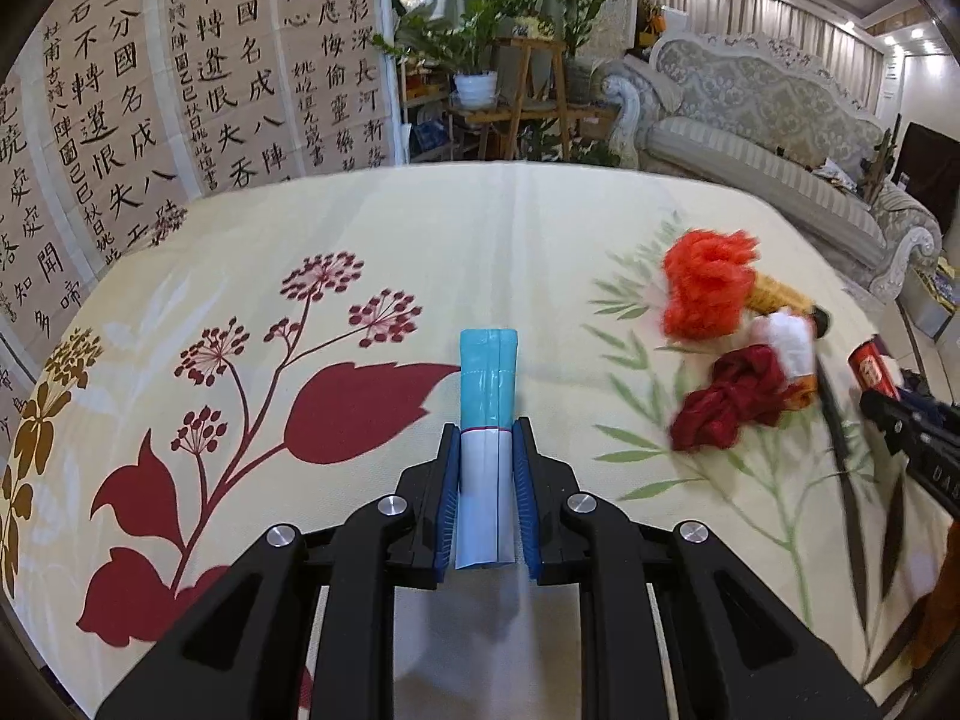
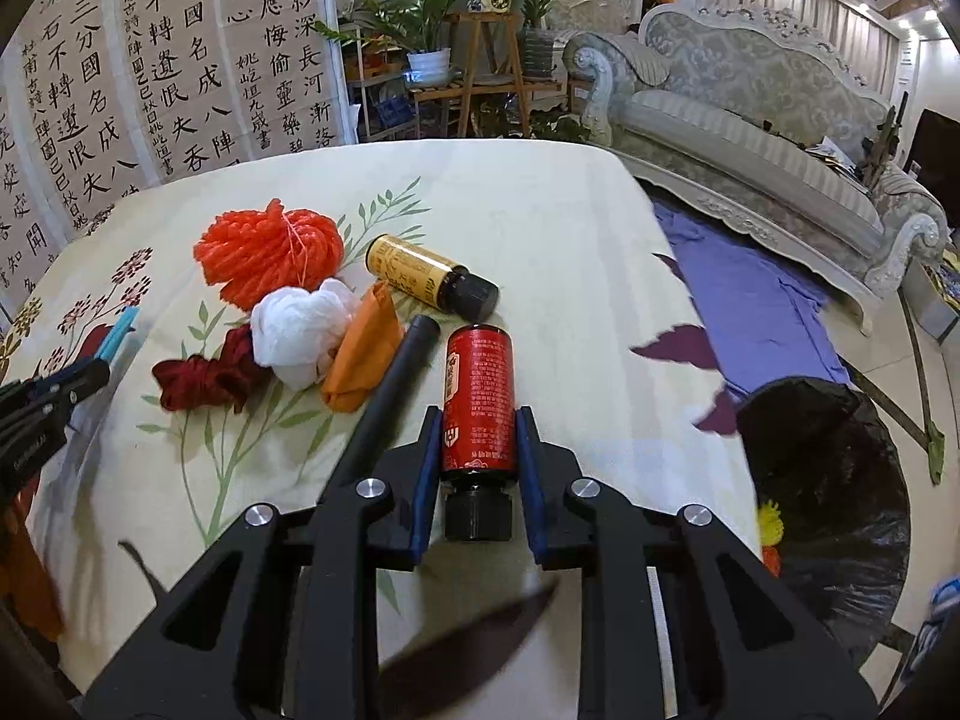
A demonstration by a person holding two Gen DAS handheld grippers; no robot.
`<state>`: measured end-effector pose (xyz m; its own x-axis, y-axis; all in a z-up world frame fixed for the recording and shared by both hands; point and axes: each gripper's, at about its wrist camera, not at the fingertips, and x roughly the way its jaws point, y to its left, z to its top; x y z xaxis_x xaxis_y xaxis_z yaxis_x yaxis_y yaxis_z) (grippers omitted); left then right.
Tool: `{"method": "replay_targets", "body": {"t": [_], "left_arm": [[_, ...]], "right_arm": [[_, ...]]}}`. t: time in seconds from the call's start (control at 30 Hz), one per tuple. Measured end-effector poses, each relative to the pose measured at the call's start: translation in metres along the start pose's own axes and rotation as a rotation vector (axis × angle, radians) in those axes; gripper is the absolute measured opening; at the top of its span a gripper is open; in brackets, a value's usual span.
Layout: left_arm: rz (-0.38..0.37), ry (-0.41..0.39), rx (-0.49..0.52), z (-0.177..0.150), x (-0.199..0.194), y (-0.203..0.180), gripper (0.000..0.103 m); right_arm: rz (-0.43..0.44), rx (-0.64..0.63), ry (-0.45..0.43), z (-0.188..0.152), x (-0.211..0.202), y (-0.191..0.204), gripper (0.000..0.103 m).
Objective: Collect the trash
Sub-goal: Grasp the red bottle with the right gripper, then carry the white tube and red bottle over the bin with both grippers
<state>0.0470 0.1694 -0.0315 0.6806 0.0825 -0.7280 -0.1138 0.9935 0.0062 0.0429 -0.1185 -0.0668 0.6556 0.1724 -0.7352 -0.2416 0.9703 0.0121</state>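
Trash on the table | my right gripper clamps the red bottle | my left gripper pinches a bag roll | yarn, rags, yellow bottle left | black bin bag waits beside.

- In the left wrist view the orange yarn bundle, white wad and dark red cloth are smeared by motion blur; no detail is readable.
- The right tongs are cut off by that view's right edge.
- The yellow-labelled bottle is mostly hidden behind the yarn.
- In the right wrist view the left tongs are cut off at the left edge.
- The print on the red bottle is too small to read.
- The black bin bag has its near side hidden by the tabletop edge.
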Motion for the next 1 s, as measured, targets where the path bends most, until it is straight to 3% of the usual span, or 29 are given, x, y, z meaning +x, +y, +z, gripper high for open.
{"method": "replay_targets", "body": {"t": [0.23, 0.4, 0.7, 1.0], "left_arm": [[-0.086, -0.06, 0.079, -0.008, -0.029, -0.049, 0.019], [-0.188, -0.096, 0.153, -0.014, -0.045, -0.1, 0.019], [-0.344, -0.087, 0.262, -0.014, -0.046, -0.188, 0.019], [-0.383, -0.106, 0.362, -0.009, -0.037, -0.256, 0.019]], "right_arm": [[-0.029, 0.037, -0.045, -0.019, -0.036, -0.025, 0.023], [-0.077, 0.086, -0.073, -0.034, -0.061, -0.059, 0.023], [-0.193, 0.194, -0.104, -0.057, -0.087, -0.132, 0.023], [-0.253, 0.255, -0.125, -0.068, -0.09, -0.183, 0.023]]}}
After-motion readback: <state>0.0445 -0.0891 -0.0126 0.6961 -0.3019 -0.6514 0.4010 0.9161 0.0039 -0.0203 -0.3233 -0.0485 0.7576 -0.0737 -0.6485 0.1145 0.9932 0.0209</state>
